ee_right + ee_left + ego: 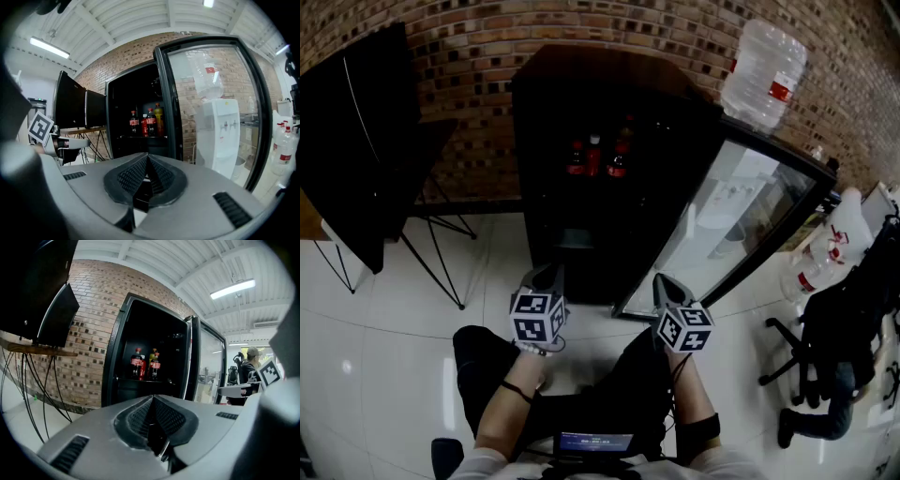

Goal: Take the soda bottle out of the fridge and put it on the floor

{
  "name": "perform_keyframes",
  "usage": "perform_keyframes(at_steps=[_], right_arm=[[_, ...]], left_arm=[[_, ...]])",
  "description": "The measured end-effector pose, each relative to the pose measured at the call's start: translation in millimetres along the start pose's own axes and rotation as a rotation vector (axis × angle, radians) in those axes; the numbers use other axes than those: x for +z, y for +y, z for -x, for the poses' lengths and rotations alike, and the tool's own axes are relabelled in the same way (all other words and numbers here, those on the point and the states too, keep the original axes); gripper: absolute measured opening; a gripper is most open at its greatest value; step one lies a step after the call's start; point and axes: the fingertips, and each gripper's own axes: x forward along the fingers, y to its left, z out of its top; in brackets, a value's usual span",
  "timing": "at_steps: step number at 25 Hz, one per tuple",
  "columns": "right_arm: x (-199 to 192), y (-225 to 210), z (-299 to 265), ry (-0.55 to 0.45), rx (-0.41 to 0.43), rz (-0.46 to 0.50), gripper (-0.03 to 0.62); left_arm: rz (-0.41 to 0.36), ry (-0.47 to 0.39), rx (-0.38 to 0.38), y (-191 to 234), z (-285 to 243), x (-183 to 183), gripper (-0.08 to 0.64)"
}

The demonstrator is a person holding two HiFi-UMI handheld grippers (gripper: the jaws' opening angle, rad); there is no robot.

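Observation:
A black fridge (pixel 609 169) stands open against the brick wall, its glass door (pixel 722 225) swung out to the right. On its shelf stand three soda bottles (pixel 595 157), dark with red labels, one yellowish behind; they also show as bottles (pixel 145 364) in the left gripper view and bottles (pixel 146 122) in the right gripper view. My left gripper (pixel 546 278) and right gripper (pixel 667 288) are held side by side in front of the fridge, well short of it. Both are shut with nothing between the jaws.
A large water jug (pixel 762 73) lies on top of the fridge. A black screen on a stand (pixel 366 150) is at the left. At the right are more water jugs (pixel 825 253) and an office chair (pixel 806 356). The floor (pixel 384 356) is white tile.

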Motion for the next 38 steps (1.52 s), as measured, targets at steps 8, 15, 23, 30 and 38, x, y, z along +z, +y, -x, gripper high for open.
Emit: perform_keyframes(at_steps=[8,15,23,30,38], right_arm=[[51.8,21.5,-43.2,-0.021,0.042,0.066,0.077],[120.7,34.7,-99.9,-0.07,0.041,0.127,0.147],[185.6,45.5,-168.9,-0.1,0.05,0.146,0.276],[205.7,33.8,-241.2,-0.06,-0.024,0.168,0.284],[195.9,18.7,-298.9,0.019,-0.092,0.178,0.284]], left_arm=[[0.017,-0.004,-0.014,9.6,4.4,-0.3,0.002],[0.015,0.01,-0.03,18.1,2.3,-5.7,0.0],[0.045,0.009,-0.03,30.3,0.3,-7.1,0.002],[0.075,0.002,-0.032,44.4,3.5,-6.8,0.002],[0.119,0.01,-0.02,62.1,8.6,-15.8,0.002]])
